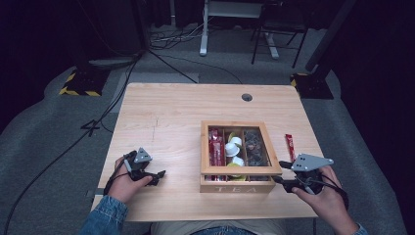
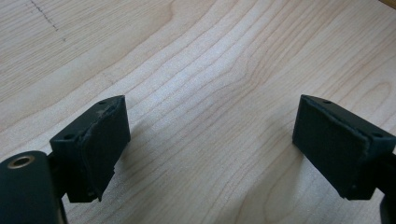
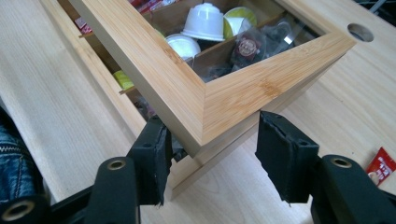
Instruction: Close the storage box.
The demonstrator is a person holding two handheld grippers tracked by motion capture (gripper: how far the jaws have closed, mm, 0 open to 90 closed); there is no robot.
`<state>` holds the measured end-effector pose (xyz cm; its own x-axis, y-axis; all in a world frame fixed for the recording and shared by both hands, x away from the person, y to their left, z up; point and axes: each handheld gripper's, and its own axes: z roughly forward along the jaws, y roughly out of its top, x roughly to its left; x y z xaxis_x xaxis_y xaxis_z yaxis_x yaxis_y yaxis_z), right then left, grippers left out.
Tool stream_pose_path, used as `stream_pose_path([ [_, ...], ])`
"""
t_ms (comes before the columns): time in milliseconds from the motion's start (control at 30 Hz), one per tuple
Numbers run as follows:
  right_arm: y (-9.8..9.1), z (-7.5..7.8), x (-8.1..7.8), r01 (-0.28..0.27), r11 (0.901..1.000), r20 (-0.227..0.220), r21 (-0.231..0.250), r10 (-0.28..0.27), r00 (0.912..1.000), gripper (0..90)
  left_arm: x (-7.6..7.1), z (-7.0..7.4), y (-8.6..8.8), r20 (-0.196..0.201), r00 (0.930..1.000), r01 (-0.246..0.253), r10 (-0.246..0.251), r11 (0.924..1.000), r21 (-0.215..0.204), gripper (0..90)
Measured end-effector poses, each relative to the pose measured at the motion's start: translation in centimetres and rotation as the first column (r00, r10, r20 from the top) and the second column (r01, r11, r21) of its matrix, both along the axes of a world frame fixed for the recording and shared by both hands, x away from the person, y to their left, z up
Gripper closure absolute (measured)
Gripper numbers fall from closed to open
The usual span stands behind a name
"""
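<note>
A wooden tea box [image 1: 205, 147] with a glass-paned lid [image 3: 224, 98] stands right of the table's middle. Its front edge is raised a little off the box body [image 3: 187, 179]. My right gripper [image 1: 280, 172] is at the lid's near right corner. Its jaws [image 3: 212, 149] straddle that corner and hold it up, one pad under the frame, the other against its side. Inside are red sachets [image 1: 214, 147], white and yellow-green capsules [image 3: 203, 21] and dark tea bags [image 1: 255, 146]. My left gripper [image 1: 157, 177] rests open near the front left edge, bare wood between its pads [image 2: 210, 140].
A loose red sachet [image 1: 289, 145] lies on the table just right of the box, and its end shows in the right gripper view [image 3: 382, 164]. A round cable hole [image 1: 247, 97] sits near the far edge. Cables and stand legs lie on the floor beyond.
</note>
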<state>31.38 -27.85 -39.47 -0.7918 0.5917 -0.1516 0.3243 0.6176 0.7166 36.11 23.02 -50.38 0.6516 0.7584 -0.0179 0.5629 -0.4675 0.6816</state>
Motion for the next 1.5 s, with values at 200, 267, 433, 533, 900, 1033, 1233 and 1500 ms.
stream_pose_path([
  [200,0.2,-0.4,-0.1,-0.007,0.9997,-0.031,-0.025,0.006,0.9995,46.1,0.0,0.0,0.0,0.000,1.0000,0.000,0.000,1.0000,0.000,11.5],
  [267,0.2,-0.5,-0.1,-0.010,0.9995,-0.043,-0.030,0.008,0.9991,46.1,0.0,0.0,0.0,0.000,1.0000,0.000,0.000,1.0000,0.000,11.4],
  [433,0.2,-0.9,0.0,-0.012,0.9992,-0.066,-0.037,0.009,0.9978,46.1,0.0,0.0,0.0,0.000,1.0000,0.000,0.000,1.0000,0.000,11.4],
  [533,0.2,-1.0,0.0,-0.012,0.9991,-0.078,-0.040,0.009,0.9969,46.1,0.0,0.0,0.0,0.000,1.0000,0.000,0.000,1.0000,0.000,11.4],
  [900,0.3,-1.8,0.1,-0.020,0.9984,-0.126,-0.053,0.014,0.9919,46.1,0.0,0.0,0.0,-0.002,1.0000,-0.002,0.002,1.0000,-0.003,11.4],
  [1033,0.3,-2.2,0.1,-0.019,0.9984,-0.139,-0.053,0.011,0.9903,46.1,0.0,0.0,0.0,-0.002,1.0000,-0.003,0.003,1.0000,-0.003,11.4],
  [1233,0.2,-2.7,0.2,-0.009,0.9998,-0.146,-0.017,0.007,0.9892,38.4,0.1,0.0,0.0,0.003,1.0000,-0.001,0.001,1.0000,0.001,11.4],
  [1500,-0.1,-2.0,0.5,0.000,0.9986,-0.132,0.053,0.007,0.9913,34.3,0.1,0.0,0.0,-0.001,1.0000,-0.004,0.004,0.9999,-0.010,11.7],
])
